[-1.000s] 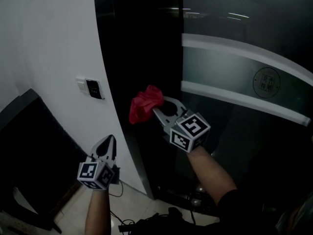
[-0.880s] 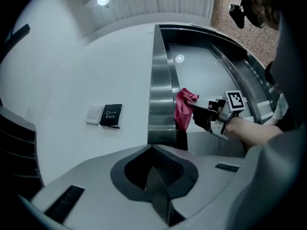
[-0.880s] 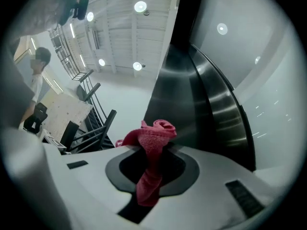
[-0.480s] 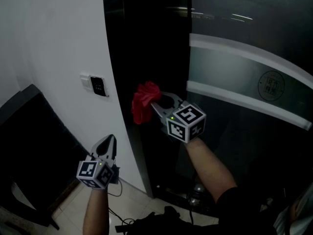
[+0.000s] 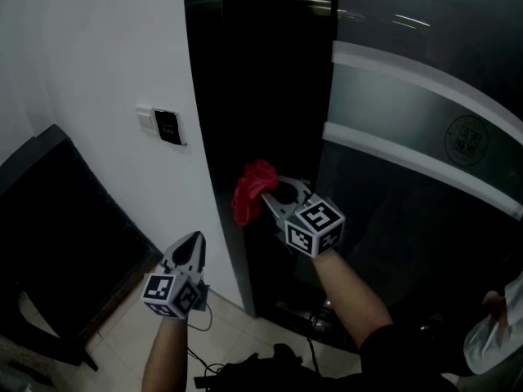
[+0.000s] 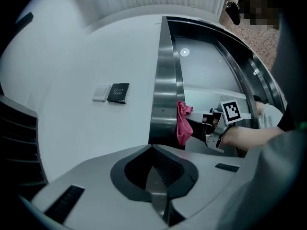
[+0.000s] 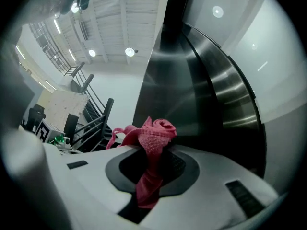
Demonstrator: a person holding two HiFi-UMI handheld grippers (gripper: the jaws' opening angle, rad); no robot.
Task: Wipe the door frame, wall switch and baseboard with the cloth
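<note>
My right gripper (image 5: 265, 193) is shut on a red cloth (image 5: 249, 190), which presses against the dark metal door frame (image 5: 261, 96) about halfway up. The cloth (image 7: 149, 152) bunches out past the jaws in the right gripper view. From the left gripper view the cloth (image 6: 182, 122) hangs against the frame's grey edge (image 6: 162, 90). My left gripper (image 5: 189, 250) is shut with nothing in it, low beside the white wall. The wall switch (image 5: 169, 126) sits on the wall left of the frame. A dark baseboard area (image 5: 122, 292) runs along the floor.
A glass door (image 5: 425, 137) with frosted stripes stands right of the frame. A white plate (image 6: 100, 93) sits beside the black switch (image 6: 118, 92). Cables and a dark bag (image 5: 261, 366) lie on the tiled floor. A black panel (image 5: 57, 219) leans at the left.
My right gripper with the cloth has moved down the door frame. The left gripper has dropped slightly and stays shut.
</note>
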